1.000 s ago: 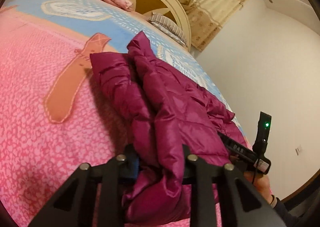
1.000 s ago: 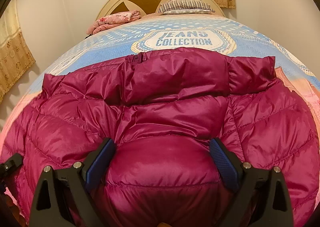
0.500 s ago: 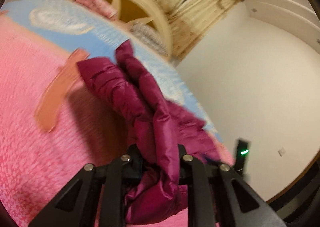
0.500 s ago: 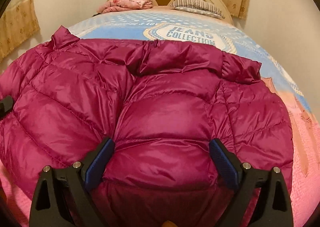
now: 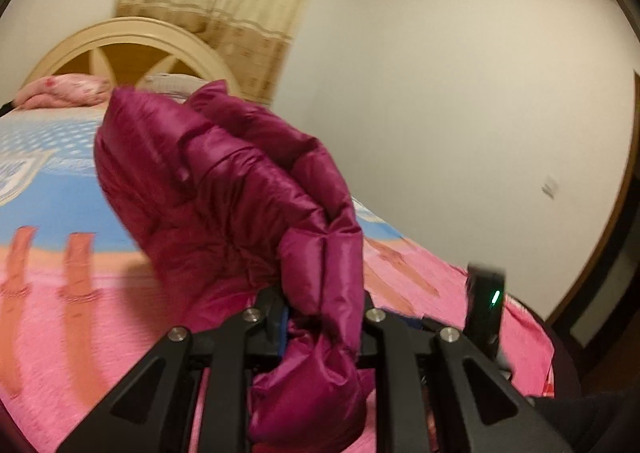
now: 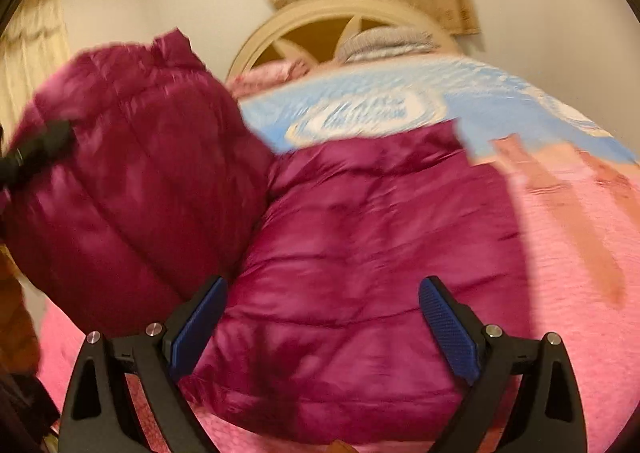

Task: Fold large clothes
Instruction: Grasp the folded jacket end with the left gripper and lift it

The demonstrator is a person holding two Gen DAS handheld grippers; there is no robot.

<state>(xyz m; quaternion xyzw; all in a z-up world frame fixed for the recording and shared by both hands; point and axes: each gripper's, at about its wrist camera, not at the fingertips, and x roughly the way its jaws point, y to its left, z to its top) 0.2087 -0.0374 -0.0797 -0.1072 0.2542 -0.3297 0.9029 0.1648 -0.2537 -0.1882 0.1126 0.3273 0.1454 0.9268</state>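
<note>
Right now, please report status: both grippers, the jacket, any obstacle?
Left gripper shut on magenta quilted puffer jacket, one side lifted. Right gripper open over jacket body. Nothing blocking on pink bedspread.

Black triangular-cutout right gripper [image 6: 322, 327] frames, silver screws, ribbed blue pads [image 6: 448, 333] inside jaws.

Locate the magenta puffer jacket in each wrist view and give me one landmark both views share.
Left wrist view: puffer jacket fills the centre, a fold clamped in the left hand-held gripper.
Right wrist view: puffer jacket spreads across the centre and left, its left side lifted; right hand-held gripper open over it.
Shared landmark: arched headboard.
</note>
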